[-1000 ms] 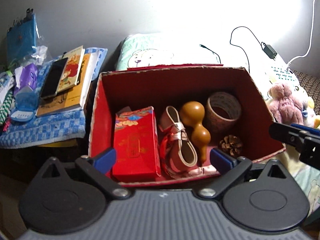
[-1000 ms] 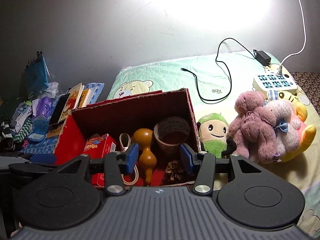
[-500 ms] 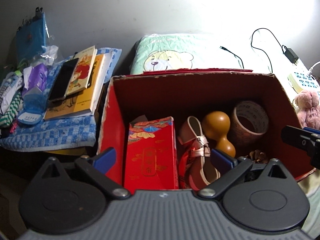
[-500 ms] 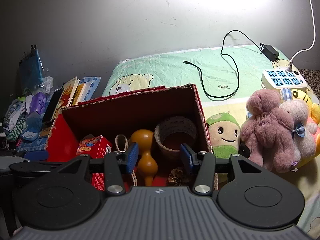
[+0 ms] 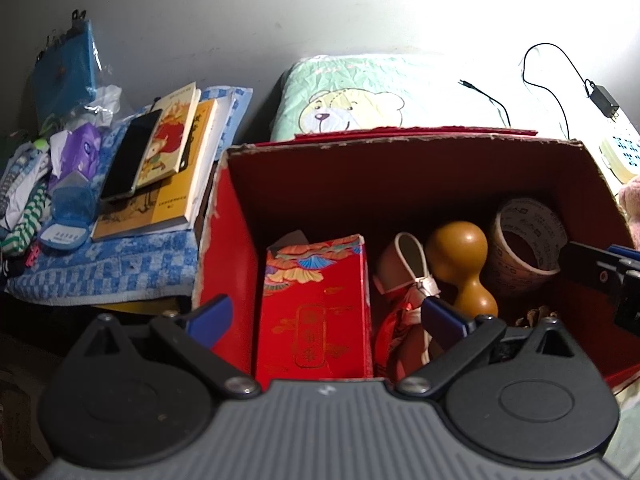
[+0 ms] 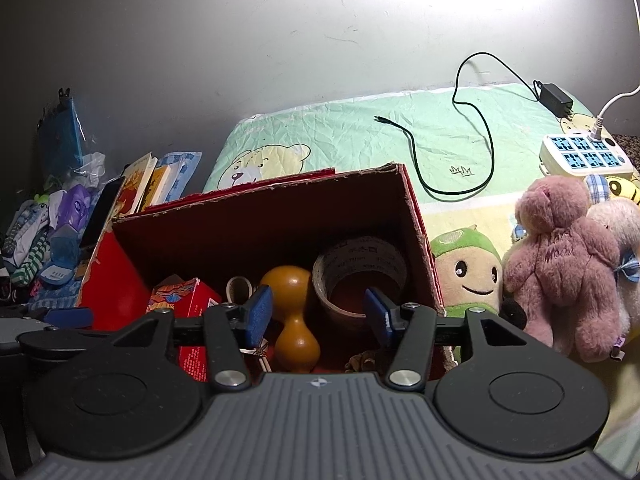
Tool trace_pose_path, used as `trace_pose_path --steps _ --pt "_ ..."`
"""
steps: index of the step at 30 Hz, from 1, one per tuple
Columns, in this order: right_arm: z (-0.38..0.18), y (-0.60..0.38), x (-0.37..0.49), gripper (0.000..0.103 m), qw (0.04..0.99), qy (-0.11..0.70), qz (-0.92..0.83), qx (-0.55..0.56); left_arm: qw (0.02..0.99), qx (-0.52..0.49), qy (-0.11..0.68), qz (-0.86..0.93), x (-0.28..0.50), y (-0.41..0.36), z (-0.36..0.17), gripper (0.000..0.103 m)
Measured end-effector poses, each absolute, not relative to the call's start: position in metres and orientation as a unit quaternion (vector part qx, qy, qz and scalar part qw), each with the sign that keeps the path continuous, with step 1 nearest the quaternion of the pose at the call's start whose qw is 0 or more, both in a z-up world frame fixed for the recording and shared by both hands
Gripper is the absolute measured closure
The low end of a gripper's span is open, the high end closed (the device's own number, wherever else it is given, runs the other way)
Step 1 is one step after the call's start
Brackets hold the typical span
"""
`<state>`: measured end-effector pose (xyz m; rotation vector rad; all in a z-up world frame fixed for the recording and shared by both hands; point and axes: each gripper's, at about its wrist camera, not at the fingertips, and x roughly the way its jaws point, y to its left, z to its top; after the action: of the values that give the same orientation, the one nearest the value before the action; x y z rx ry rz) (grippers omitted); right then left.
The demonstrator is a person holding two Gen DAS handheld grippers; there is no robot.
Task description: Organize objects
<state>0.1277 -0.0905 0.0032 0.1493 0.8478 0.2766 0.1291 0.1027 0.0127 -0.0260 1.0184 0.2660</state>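
An open red cardboard box (image 5: pixel 230 264) (image 6: pixel 416 216) stands on the bed. Inside lie a red gift packet (image 5: pixel 316 304) (image 6: pixel 192 300), a pink strap (image 5: pixel 404 264), a brown wooden gourd (image 5: pixel 460 256) (image 6: pixel 294 320), a tape roll (image 5: pixel 528 236) (image 6: pixel 360 272) and a pine cone (image 5: pixel 536 316) (image 6: pixel 362 360). My left gripper (image 5: pixel 326 316) is open and empty, low over the box's near edge above the packet. My right gripper (image 6: pixel 318 312) is open and empty, at the near edge in front of the gourd and tape.
Books and a phone (image 5: pixel 132 152) lie on a blue checked cloth (image 5: pixel 120 264) left of the box, with socks and bags. Plush toys (image 6: pixel 560 264) sit right of the box. A power strip (image 6: pixel 584 156) and black cable (image 6: pixel 472 140) lie on the green bedsheet.
My left gripper has moved left and closer over the box, so the red packet now sits between its fingers. My right gripper has edged slightly nearer the box. Both stay open.
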Motion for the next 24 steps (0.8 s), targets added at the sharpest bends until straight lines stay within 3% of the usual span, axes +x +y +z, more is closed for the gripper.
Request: trace_pose_path --steps 10,24 --pt "-0.0002 -0.0856 0.1287 0.030 0.899 0.405 0.147 0.077 0.862 -0.015 0.490 0.130 0.1331 0.1056 0.0057 0.002" --pt "-0.0023 -0.0855 0.1295 0.029 0.898 0.409 0.143 0.080 0.862 -0.019 0.492 0.123 0.1331 0.1076 0.0034 0.002"
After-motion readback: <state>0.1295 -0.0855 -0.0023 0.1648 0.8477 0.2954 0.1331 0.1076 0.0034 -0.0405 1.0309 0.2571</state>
